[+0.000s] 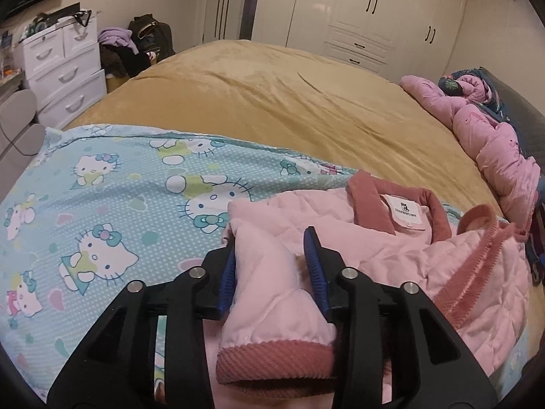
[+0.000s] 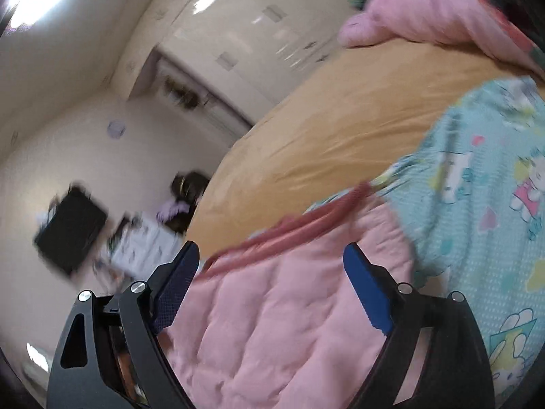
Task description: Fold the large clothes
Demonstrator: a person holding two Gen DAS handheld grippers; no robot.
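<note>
While your left hand-held gripper tilts down, sleeve of pink jacket lies between its part-open jaws, cuff nearest lens; whether pads press, you cannot tell. Your right hand-held gripper, rolled, jaws wide apart over quilted panel, grips nothing. Jacket lower right on cartoon sheet; bare tan bed cover fills upper centre.
</note>
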